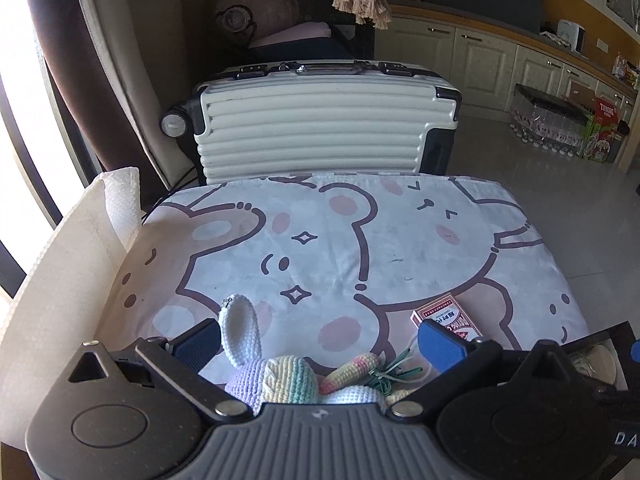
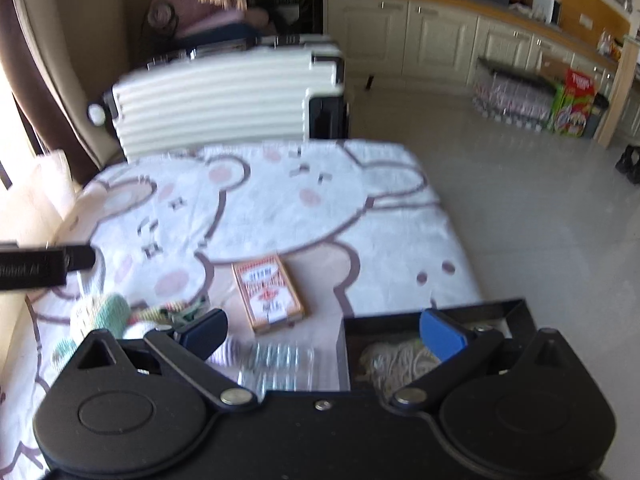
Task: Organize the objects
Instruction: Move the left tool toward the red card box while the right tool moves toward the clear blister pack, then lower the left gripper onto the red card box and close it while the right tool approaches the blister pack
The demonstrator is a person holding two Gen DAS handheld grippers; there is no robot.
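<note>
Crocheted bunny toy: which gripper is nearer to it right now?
Left. The left gripper is open around the crocheted bunny, its fingers either side. The right gripper is off to the bunny's right, over the black tray's edge.

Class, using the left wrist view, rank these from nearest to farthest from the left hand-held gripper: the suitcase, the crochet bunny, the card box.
1. Crochet bunny: between the fingers of the left hand-held gripper, low and close to the camera.
2. Card box: on the cloth, just beyond the right finger.
3. Suitcase: on its side past the table's far edge.
</note>
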